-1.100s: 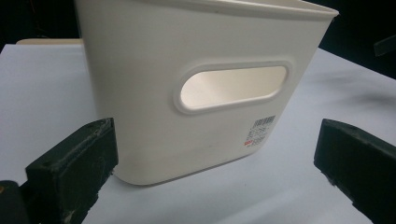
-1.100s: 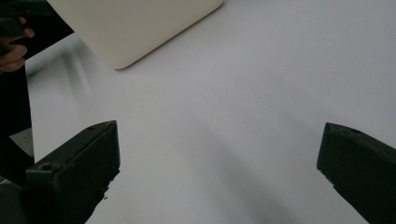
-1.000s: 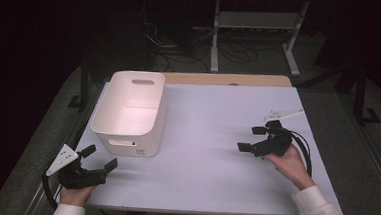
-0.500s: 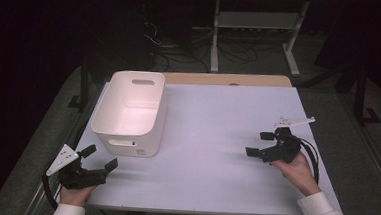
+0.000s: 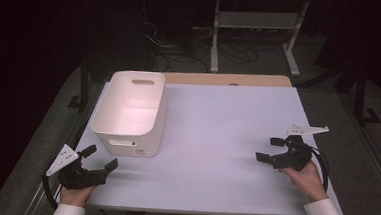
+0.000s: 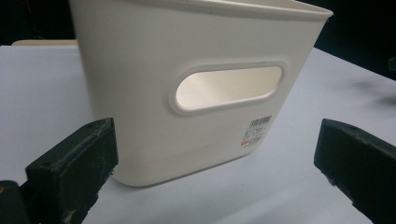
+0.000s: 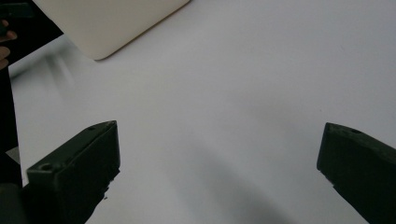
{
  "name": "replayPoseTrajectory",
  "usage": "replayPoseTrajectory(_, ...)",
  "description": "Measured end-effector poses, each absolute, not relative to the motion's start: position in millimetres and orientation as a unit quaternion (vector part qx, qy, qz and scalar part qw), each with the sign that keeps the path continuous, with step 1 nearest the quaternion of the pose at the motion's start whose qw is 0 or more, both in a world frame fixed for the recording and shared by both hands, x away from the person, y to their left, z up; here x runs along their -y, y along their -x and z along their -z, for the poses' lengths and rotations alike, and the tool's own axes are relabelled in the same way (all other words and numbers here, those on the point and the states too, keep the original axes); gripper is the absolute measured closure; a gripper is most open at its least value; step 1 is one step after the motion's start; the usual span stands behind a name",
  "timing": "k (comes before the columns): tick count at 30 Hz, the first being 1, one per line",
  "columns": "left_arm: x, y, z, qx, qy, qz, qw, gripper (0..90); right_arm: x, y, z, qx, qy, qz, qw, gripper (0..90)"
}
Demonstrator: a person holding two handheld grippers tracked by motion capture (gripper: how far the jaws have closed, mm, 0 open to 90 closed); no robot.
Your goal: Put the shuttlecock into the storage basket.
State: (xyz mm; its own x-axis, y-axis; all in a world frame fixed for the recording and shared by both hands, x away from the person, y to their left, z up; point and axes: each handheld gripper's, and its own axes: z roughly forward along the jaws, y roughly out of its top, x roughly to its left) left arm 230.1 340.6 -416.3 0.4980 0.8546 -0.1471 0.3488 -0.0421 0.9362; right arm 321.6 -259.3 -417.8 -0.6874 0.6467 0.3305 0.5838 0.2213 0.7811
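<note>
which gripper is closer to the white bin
The left gripper: it sits just short of the white bin, pointed at its handle end. The right gripper is far across the table.

bin rim cut off at top, label print – unreadable

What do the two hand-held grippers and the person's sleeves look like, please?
Both are black two-jaw tools with thick, blocky, scuffed jaws. The left hand-held gripper carries a pale grey three-cornered plate with small dark dots, and a black cable loops below it. The right hand-held gripper has a similar plate and a black cable curling beside the hand. Both sleeves are white.
</note>
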Motion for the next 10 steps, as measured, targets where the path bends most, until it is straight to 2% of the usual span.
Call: replayPoseTrajectory(10, -339.5, -230.0, 416.4, -0.441, -0.680, -0.235, 0.536, 0.0, 264.1, -315.3, 423.4, -0.779, -0.397, -0.484, 0.036, 0.0)
